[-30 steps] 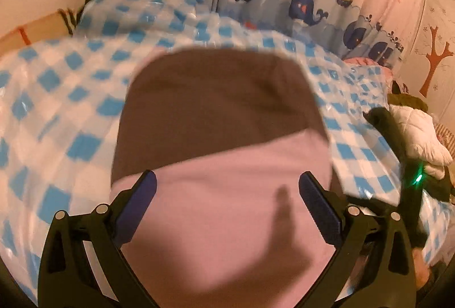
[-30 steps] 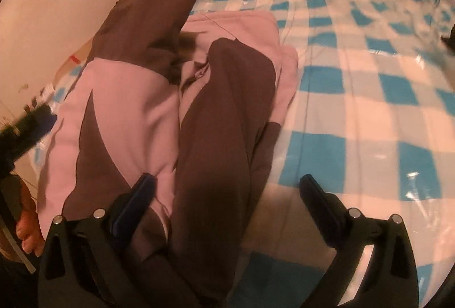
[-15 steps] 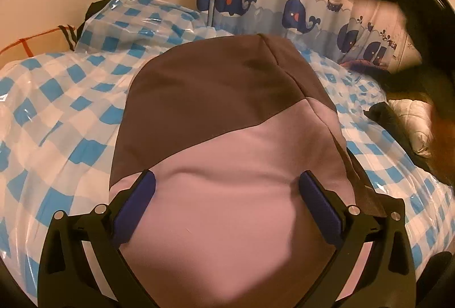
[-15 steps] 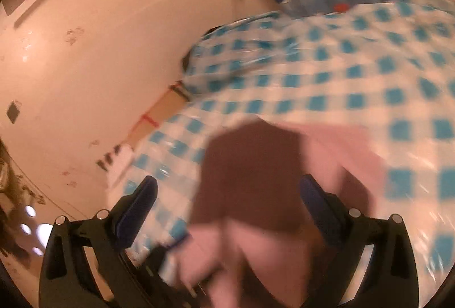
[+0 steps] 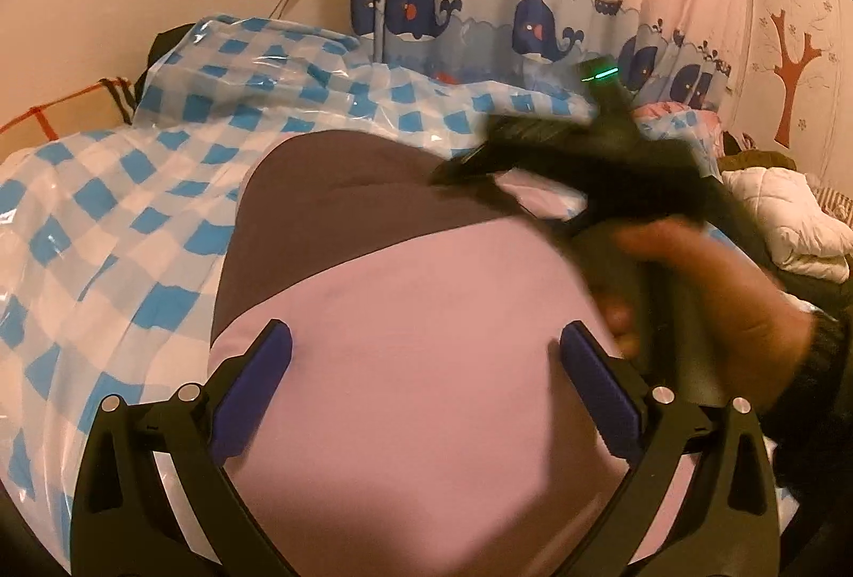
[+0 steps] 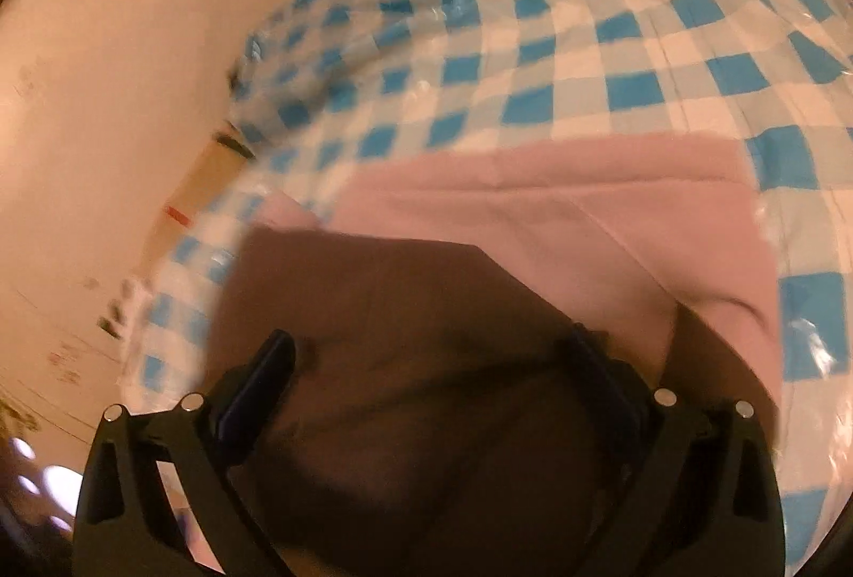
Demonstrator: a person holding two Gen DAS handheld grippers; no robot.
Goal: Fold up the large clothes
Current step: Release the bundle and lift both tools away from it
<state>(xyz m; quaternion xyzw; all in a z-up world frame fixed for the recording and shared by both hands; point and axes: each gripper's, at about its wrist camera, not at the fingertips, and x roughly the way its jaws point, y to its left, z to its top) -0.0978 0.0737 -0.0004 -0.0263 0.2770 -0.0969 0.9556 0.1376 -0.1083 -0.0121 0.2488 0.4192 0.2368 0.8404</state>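
Both hand-held grippers have their fingers spread wide with nothing clamped between them. Seen from its own camera, the left hand-held gripper (image 5: 421, 363) hangs low over the pink panel of a pink-and-brown garment (image 5: 384, 310), which lies folded into a compact bundle on a bed covered by a blue-and-white checked sheet (image 5: 106, 214) under shiny clear plastic. The brown part of the garment lies at the far end of the bundle, the pink part nearer. The right hand-held gripper (image 5: 602, 182) comes in from the right as a blurred black shape with a green light, held by the person's right hand (image 5: 709, 289) above the garment's right edge. In its own view, the right hand-held gripper (image 6: 432, 379) sits over the brown cloth, with a pink layer spread beyond it and to the right on the checked sheet; whether the fingers touch the cloth cannot be told. Far behind the bed hangs a curtain with whales and boats (image 5: 533, 17), and a white padded jacket (image 5: 789, 219) lies at the far right.
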